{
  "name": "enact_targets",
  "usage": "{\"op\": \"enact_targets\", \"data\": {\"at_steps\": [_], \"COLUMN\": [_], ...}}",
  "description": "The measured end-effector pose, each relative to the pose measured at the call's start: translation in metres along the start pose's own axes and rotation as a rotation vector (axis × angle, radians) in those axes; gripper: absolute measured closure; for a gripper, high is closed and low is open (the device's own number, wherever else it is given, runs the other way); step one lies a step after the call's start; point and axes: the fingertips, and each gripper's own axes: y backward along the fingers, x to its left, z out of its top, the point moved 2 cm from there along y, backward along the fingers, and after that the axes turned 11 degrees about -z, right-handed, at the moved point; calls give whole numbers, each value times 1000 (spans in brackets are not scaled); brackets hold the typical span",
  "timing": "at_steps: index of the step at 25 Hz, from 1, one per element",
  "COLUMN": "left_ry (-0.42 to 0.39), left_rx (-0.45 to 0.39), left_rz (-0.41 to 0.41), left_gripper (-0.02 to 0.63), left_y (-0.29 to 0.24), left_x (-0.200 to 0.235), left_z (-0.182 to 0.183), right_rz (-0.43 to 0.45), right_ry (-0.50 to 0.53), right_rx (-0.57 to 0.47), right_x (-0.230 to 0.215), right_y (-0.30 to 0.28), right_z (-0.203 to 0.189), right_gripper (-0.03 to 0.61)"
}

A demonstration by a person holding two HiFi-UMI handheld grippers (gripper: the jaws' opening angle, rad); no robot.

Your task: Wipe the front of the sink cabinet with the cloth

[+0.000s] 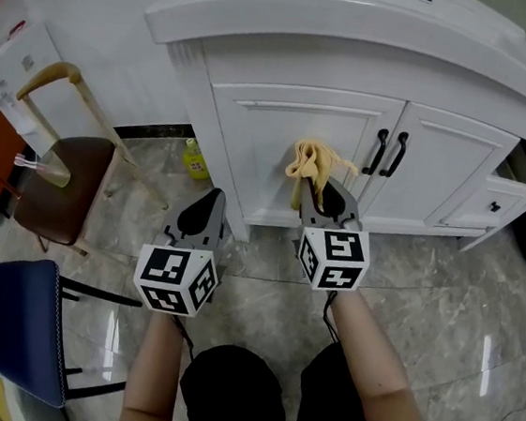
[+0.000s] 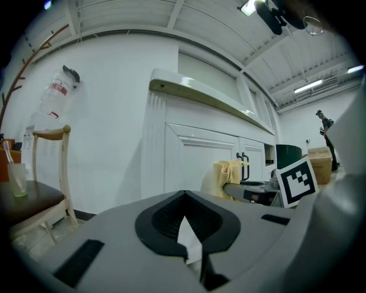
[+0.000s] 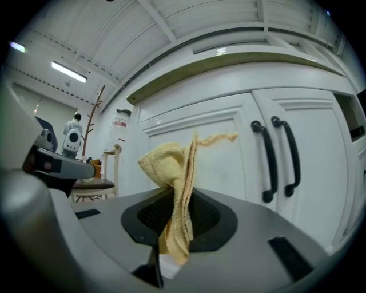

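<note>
The right gripper (image 1: 325, 199) is clamped on the cloth (image 1: 312, 161), a yellow rag bunched above the jaw tips. It is right in front of the cabinet (image 1: 286, 174), at its left door and just left of the two black handles (image 1: 388, 153). The right gripper view shows the hold plainly: the rag runs down between the two dark pads (image 3: 209, 217), its lower end hangs inside them, and a thin corner points toward the handles. No view settles whether the cloth touches the door (the left gripper view, looking from the side, shows it close to the panel and no more).

The left gripper (image 1: 209, 206) sits lower and to the left, near the cabinet's left corner, apart from the cloth. Its own view shows the jaws closed together with nothing held — only a thin pale sliver shows between them. That view also catches the right gripper from the side, marker cube and all.

Only the head view shows the grey tiles (image 1: 441, 301) under both grippers, a small yellow-green bottle (image 1: 193, 159) by the cabinet's left side and a blue chair (image 1: 5, 317) nearest the person. A brown chair (image 1: 62, 193) with a cup (image 1: 49, 169) on its seat shows there and in the left gripper view. At the cabinet's right end a drawer (image 1: 522, 173) stands open — clearest from above.
</note>
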Motion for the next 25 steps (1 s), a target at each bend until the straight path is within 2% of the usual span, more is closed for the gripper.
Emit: {"op": "enact_targets", "data": {"at_steps": [6, 12, 19, 22, 25], "left_ry": [9, 25, 12, -50, -111], "left_rx": [30, 51, 71, 59, 48], "left_rz": [84, 97, 34, 13, -20], "left_gripper": [600, 600, 600, 600, 600], "left_y": [23, 27, 1, -16, -31], "left_x": [30, 40, 23, 10, -10], "left_z": [-27, -51, -65, -61, -62], "right_rz": [161, 204, 180, 159, 103], "right_ry": [84, 103, 146, 116, 104], "right_rx": [1, 10, -31, -44, -50], "right_x": [75, 105, 69, 45, 12], "right_y": [-11, -31, -38, -34, -27], "right_z": [-33, -59, -57, -55, -59], "right_gripper": [499, 499, 499, 499, 499]}}
